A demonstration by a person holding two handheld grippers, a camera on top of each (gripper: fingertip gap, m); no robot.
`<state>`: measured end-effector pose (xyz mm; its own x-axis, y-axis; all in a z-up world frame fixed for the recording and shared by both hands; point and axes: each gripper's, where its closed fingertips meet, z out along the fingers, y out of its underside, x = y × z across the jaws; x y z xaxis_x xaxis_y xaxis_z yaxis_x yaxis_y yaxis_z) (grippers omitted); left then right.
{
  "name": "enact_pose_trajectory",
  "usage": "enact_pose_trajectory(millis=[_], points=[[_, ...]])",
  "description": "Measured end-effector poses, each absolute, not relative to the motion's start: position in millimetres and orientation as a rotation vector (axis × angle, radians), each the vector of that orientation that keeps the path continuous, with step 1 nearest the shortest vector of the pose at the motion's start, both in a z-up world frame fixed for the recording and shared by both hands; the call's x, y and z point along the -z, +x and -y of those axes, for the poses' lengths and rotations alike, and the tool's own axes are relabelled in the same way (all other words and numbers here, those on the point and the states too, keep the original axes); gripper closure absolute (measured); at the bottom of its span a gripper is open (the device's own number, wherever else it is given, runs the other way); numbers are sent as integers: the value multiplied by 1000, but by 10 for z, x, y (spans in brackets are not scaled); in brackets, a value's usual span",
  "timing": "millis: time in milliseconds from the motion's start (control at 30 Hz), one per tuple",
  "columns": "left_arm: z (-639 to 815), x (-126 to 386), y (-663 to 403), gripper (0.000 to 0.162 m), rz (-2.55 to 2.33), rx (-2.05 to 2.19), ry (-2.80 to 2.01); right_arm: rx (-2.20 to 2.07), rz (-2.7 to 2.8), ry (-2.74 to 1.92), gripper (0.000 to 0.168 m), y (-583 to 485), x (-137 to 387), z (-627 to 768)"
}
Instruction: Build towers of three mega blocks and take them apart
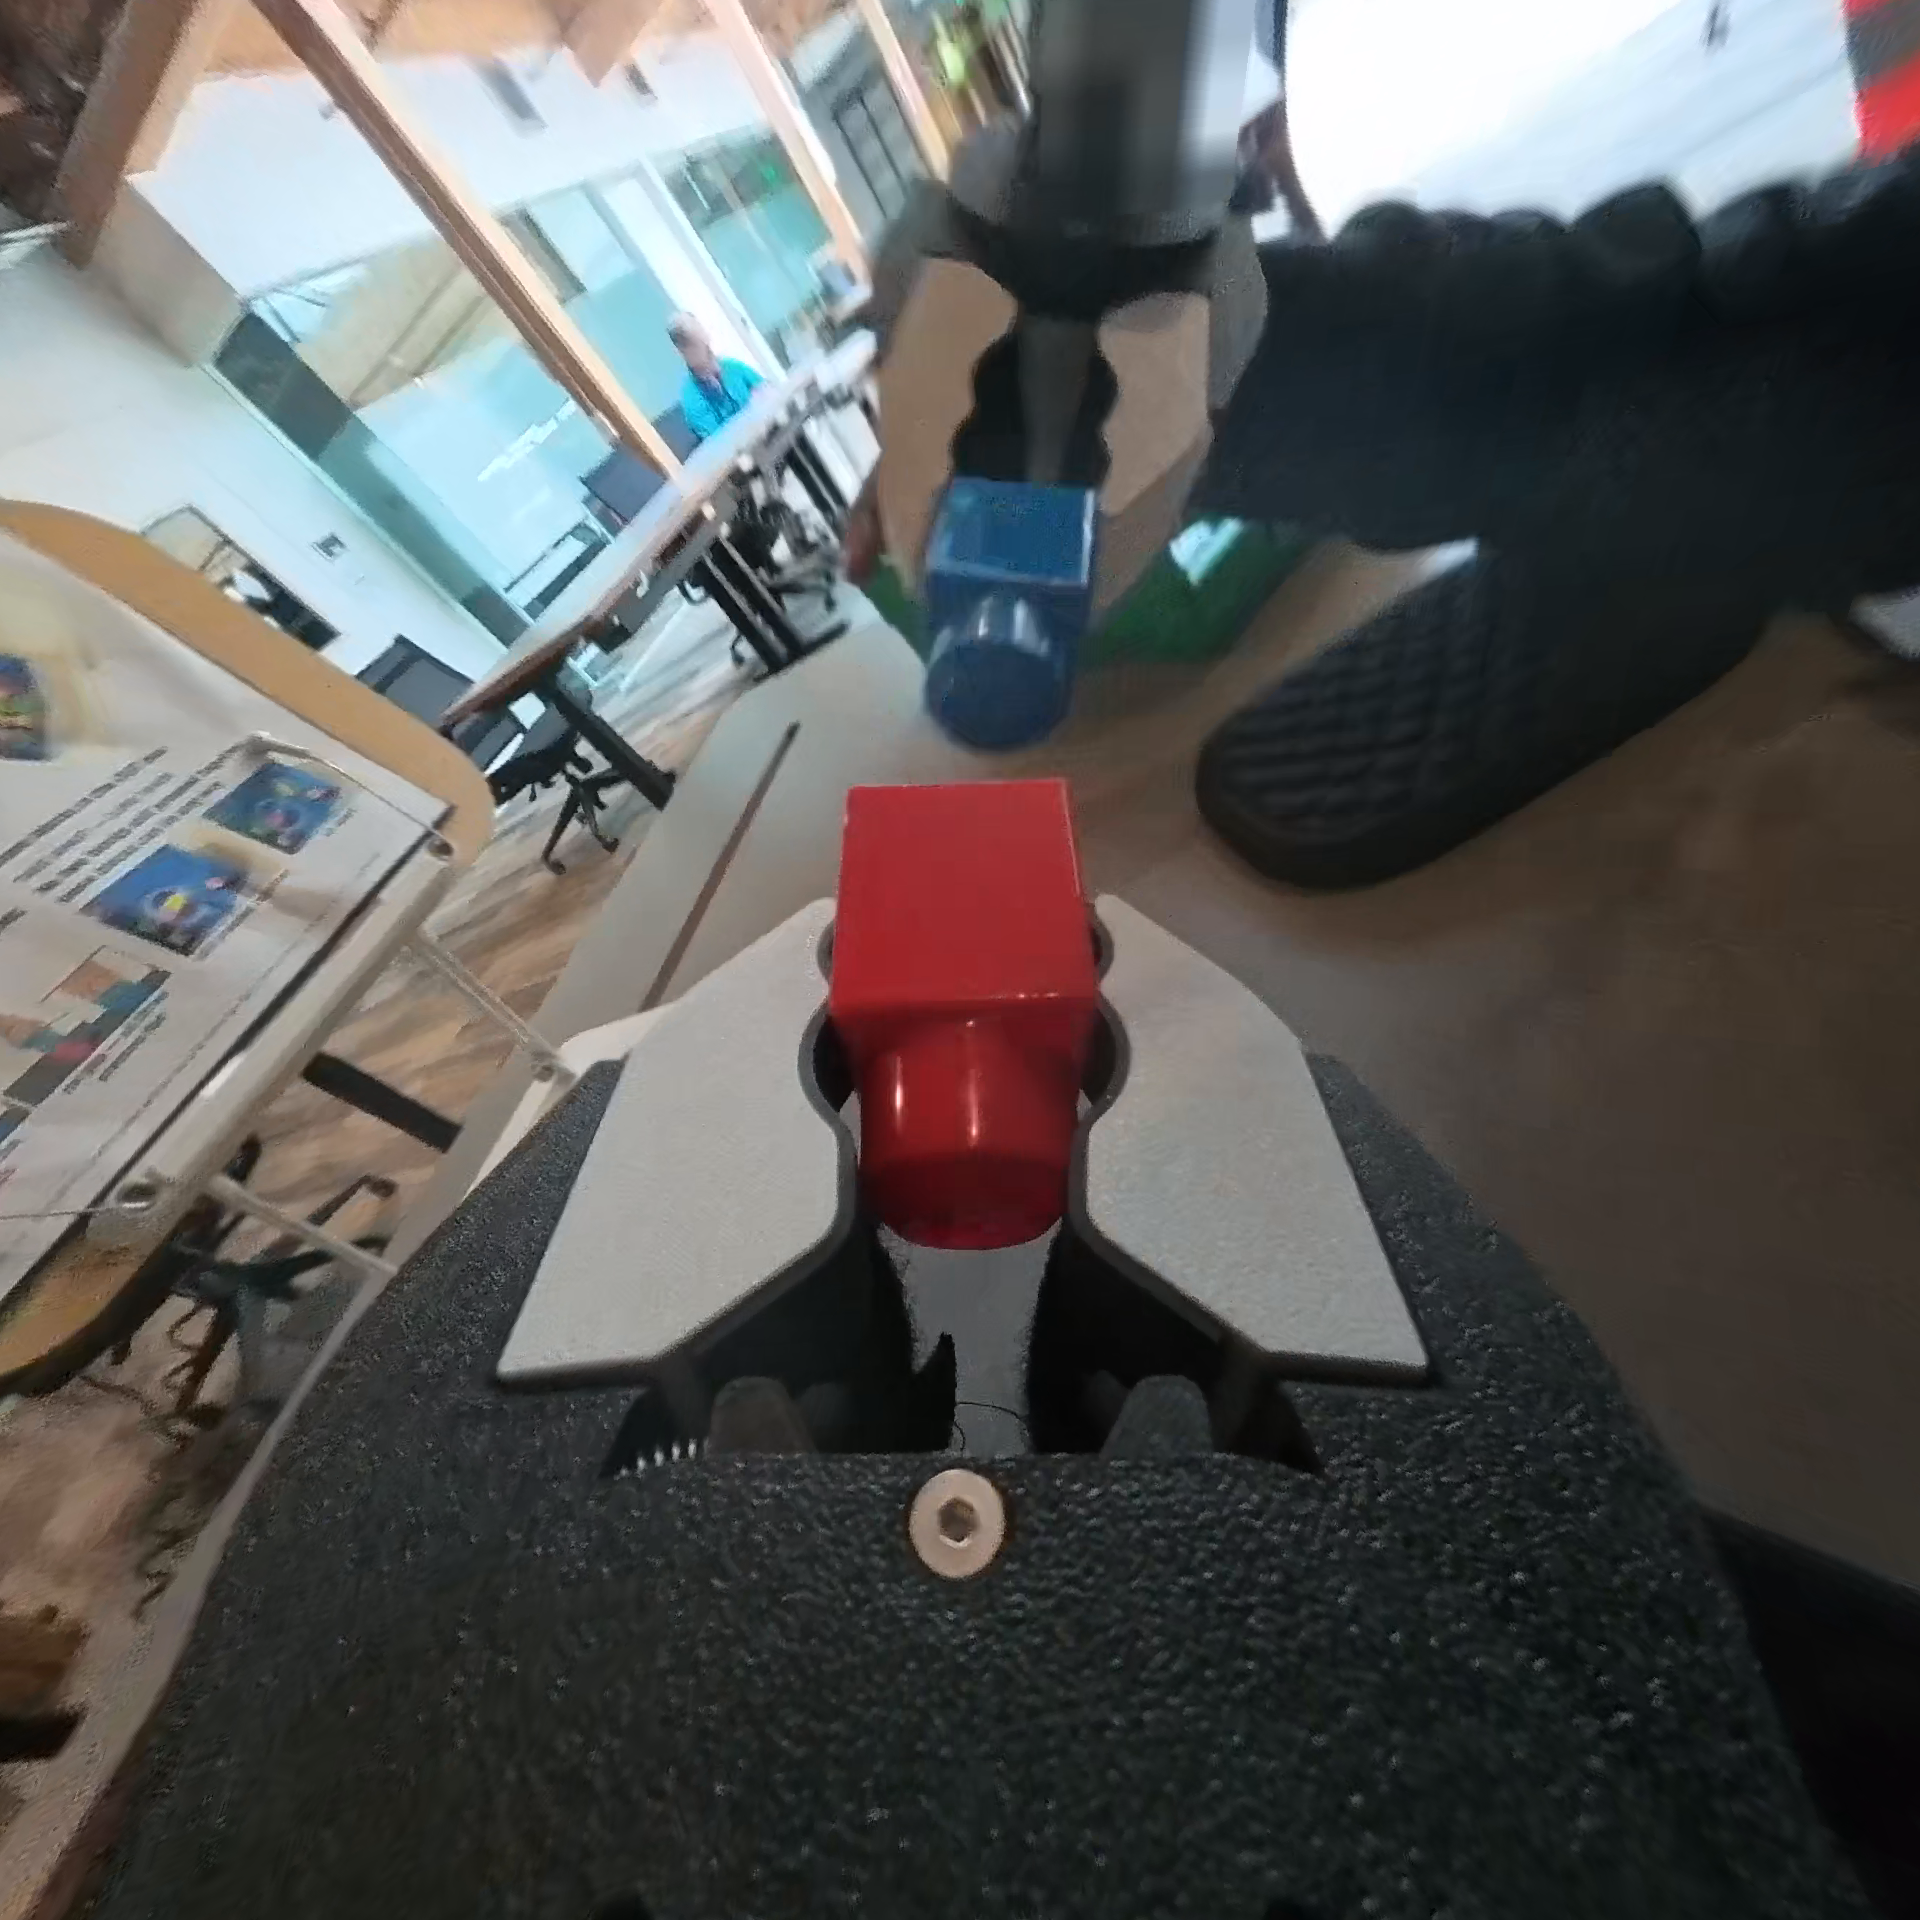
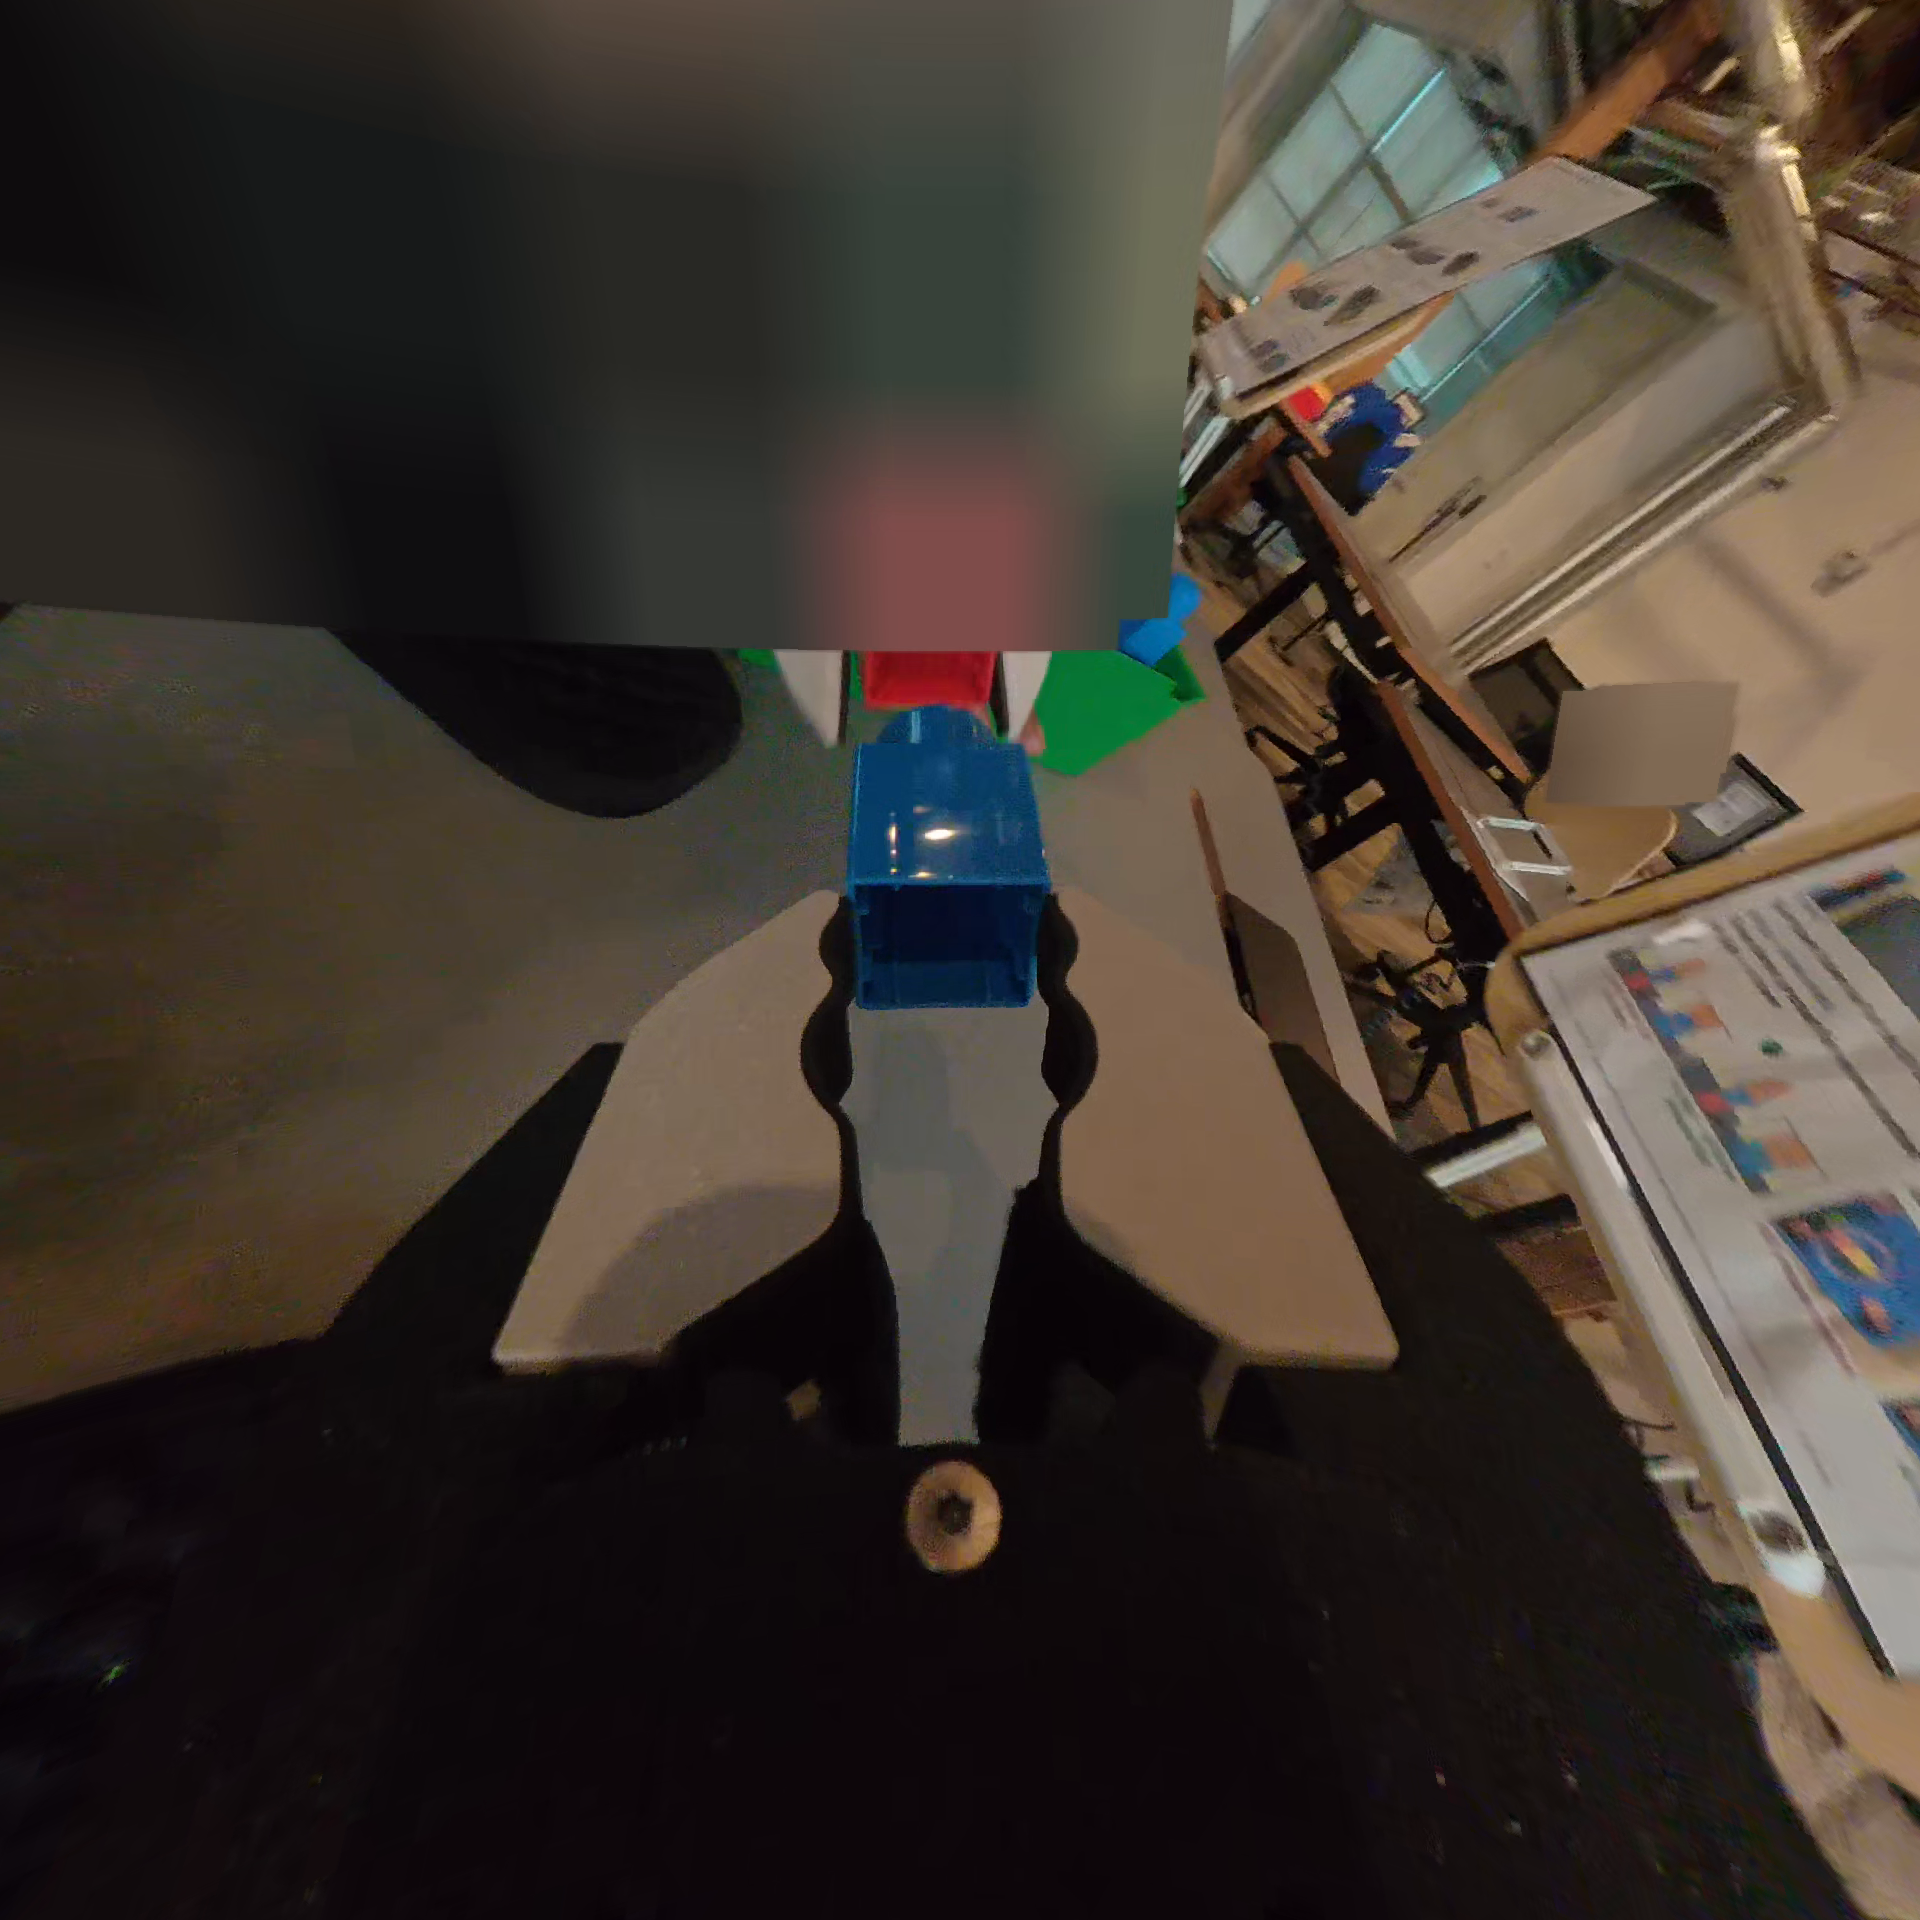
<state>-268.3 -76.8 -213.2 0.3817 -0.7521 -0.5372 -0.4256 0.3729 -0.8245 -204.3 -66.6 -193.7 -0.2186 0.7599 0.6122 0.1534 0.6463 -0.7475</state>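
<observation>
above grey table (image 1: pixel 1558 1143): left tongs (image 1: pixel 961 956) clamped on red block (image 1: pixel 961 914), right tongs (image 2: pixel 943 935) clamped on blue block (image 2: pixel 943 842).

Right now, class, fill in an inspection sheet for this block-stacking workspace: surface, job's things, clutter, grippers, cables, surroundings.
Surface: grey-brown table top, bare where visible.
Job's things: red block in the left gripper, stud toward the camera; blue block in the right gripper, hollow base toward the camera, stud pointing at the red block; green blocks lying beyond them.
Clutter: nothing seen.
Grippers: left gripper shut on the red block; right gripper shut on the blue block; a black gloved hand is beside the right one.
Cables: nothing seen.
Surroundings: instruction board on a stand, long desks with chairs, glass walls, a seated person.
</observation>
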Motion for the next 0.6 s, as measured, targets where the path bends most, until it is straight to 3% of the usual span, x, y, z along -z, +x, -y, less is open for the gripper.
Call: enact_pose_trajectory(millis=[33,300,600], points=[[775,2059,-2730,122,-1200,334,-1238,-681,1700,-748,135,-1948,1877,645],[756,2047,-2733,122,-1187,323,-1234,-428,1432,-982,134,-1134,1578,331],[757,2050,-2705,122,-1195,309,-1226,-110,724,-1510,134,663,1506,-221]])
